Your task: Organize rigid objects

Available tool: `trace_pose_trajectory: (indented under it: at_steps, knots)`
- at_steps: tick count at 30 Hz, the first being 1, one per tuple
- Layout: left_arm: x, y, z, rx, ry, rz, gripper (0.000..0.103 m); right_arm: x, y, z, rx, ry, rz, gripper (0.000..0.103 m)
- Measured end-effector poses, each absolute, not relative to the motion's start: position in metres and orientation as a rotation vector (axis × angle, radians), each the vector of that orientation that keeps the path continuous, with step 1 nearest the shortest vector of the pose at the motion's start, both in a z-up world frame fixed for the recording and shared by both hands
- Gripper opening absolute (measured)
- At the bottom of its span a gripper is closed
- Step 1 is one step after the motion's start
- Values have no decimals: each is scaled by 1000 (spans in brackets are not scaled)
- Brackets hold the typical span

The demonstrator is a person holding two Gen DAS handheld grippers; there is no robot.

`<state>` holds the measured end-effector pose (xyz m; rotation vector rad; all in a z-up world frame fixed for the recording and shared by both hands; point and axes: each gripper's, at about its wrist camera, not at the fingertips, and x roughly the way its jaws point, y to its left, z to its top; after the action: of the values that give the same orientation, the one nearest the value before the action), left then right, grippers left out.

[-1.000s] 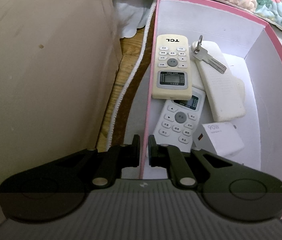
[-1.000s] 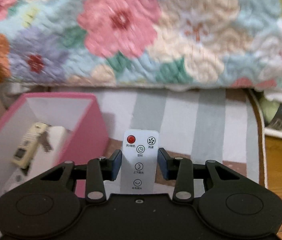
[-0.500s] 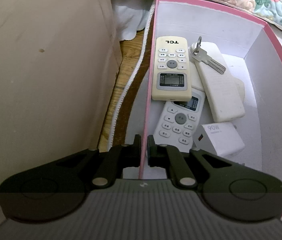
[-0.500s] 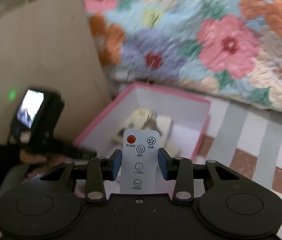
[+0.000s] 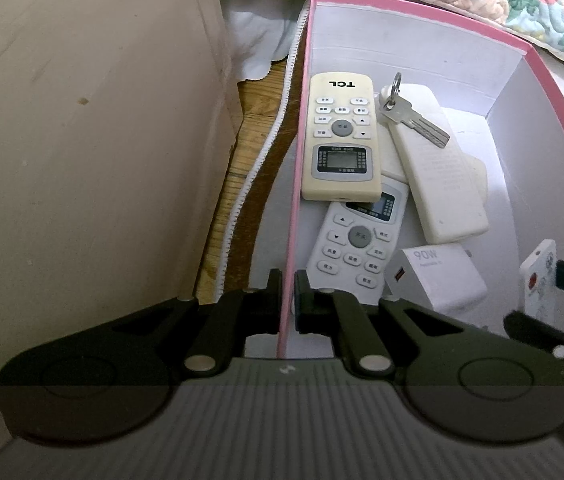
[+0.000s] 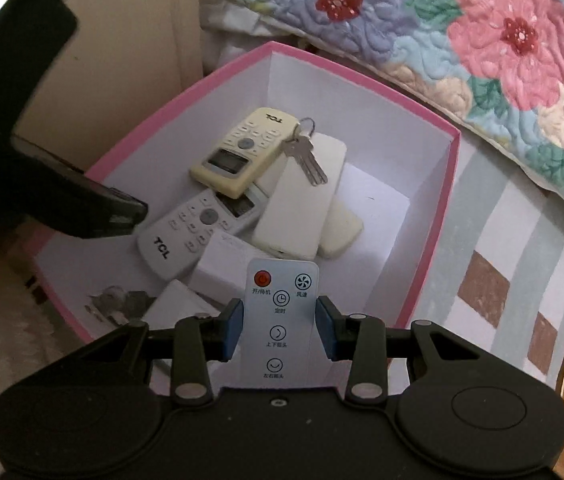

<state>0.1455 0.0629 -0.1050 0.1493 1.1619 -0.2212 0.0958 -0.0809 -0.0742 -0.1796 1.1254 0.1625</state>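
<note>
My left gripper (image 5: 287,300) is shut on the left wall of the pink box (image 5: 295,184). The box holds a cream TCL remote (image 5: 339,136), a white TCL remote (image 5: 357,240), a key (image 5: 413,120) lying on a white slab (image 5: 437,180), and a white 90W charger (image 5: 435,276). My right gripper (image 6: 279,330) is shut on a small white fan remote (image 6: 280,324) and holds it over the near edge of the box (image 6: 437,216). That remote shows at the right edge of the left wrist view (image 5: 537,280). The left gripper's body (image 6: 22,168) shows in the right wrist view.
A beige wall or panel (image 5: 82,140) stands left of the box. A floral quilt (image 6: 481,40) hangs behind it. A striped rug (image 6: 521,260) lies right of the box, with wood floor (image 5: 258,120) between box and panel. More keys (image 6: 114,304) lie in the box's near corner.
My right gripper has swung left and down with the fan remote, from facing the quilt to hovering over the box. The left gripper has kept its hold on the box wall.
</note>
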Motion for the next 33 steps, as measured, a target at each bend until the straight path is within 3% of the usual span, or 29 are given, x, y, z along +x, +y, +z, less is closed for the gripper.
trace_pose_trajectory:
  at_steps: [5, 7, 8, 19, 33]
  knots:
    - [147, 62, -105, 156, 1166, -225, 5, 106, -86, -89, -171, 1135, 138, 45]
    - [147, 61, -106, 162, 1164, -224, 5, 106, -89, -87, -145, 1096, 138, 57]
    - [147, 61, -106, 161, 1165, -224, 5, 105, -92, -84, -120, 1079, 140, 58]
    - [148, 57, -110, 178, 1171, -216, 5, 44, -162, -25, 205, 835, 137, 60]
    - [150, 52, -108, 197, 1195, -184, 7, 27, -174, -30, 294, 896, 183, 60]
